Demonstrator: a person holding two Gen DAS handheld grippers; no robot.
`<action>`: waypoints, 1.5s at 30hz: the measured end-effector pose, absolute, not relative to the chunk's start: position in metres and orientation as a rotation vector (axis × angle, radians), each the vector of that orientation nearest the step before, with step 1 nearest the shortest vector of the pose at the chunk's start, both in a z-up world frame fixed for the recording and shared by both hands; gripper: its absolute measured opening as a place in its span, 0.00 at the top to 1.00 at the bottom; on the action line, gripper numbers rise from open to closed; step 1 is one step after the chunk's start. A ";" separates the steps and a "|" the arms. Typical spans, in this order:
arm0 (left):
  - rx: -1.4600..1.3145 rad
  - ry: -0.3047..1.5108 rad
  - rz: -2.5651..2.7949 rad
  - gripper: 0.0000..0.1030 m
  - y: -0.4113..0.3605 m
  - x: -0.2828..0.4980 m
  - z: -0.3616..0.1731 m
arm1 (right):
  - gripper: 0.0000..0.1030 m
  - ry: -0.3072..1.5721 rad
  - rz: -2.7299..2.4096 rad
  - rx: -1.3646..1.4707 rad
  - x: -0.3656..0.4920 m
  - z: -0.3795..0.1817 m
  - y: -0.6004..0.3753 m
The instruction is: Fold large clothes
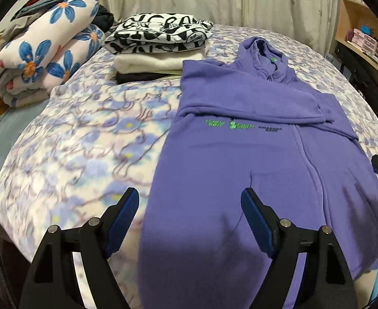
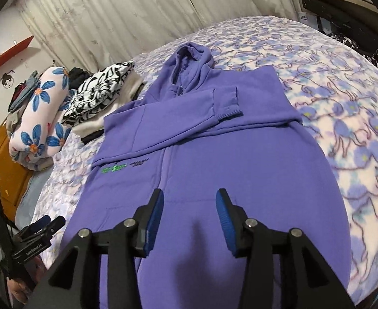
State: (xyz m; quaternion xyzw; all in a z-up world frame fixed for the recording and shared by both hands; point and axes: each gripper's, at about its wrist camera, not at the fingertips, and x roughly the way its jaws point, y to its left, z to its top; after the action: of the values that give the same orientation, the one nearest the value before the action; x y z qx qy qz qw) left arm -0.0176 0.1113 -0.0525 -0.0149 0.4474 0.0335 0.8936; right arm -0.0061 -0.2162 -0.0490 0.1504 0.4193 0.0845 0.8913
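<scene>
With the purple hoodie (image 1: 253,159) lying flat on the bed (image 1: 86,141), both sleeves crossed over its chest, the left gripper (image 1: 190,206) and right gripper (image 2: 190,203) hover spread and empty above its hem; the next move likely requires pinching the hem and folding it toward the hood.
</scene>
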 end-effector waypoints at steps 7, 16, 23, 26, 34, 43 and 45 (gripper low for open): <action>-0.063 0.947 0.101 0.22 0.134 -0.048 -0.061 | 0.58 0.876 0.183 0.300 -0.038 -0.049 -0.210; -0.189 1.024 0.068 0.22 0.167 -0.074 -0.095 | 0.58 0.928 0.189 0.361 -0.067 -0.073 -0.224; -0.224 0.999 -0.041 0.18 0.171 -0.082 -0.100 | 0.58 0.929 0.127 0.348 -0.086 -0.075 -0.253; -0.258 1.013 -0.097 0.14 0.176 -0.078 -0.103 | 0.58 0.931 0.079 0.345 -0.098 -0.074 -0.274; -0.145 1.059 -0.241 0.10 0.169 -0.074 -0.116 | 0.58 0.978 -0.017 0.401 -0.120 -0.092 -0.325; -0.166 1.086 -0.315 0.11 0.167 -0.080 -0.107 | 0.58 0.969 -0.025 0.360 -0.135 -0.089 -0.335; -0.182 1.084 -0.340 0.12 0.167 -0.082 -0.106 | 0.58 0.982 -0.020 0.365 -0.136 -0.091 -0.342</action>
State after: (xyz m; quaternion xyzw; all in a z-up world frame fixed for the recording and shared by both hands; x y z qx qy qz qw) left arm -0.0819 0.1674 -0.1064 -0.0862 0.5125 -0.1606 0.8391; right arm -0.1357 -0.3423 -0.0911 0.1744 0.4687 -0.0094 0.8659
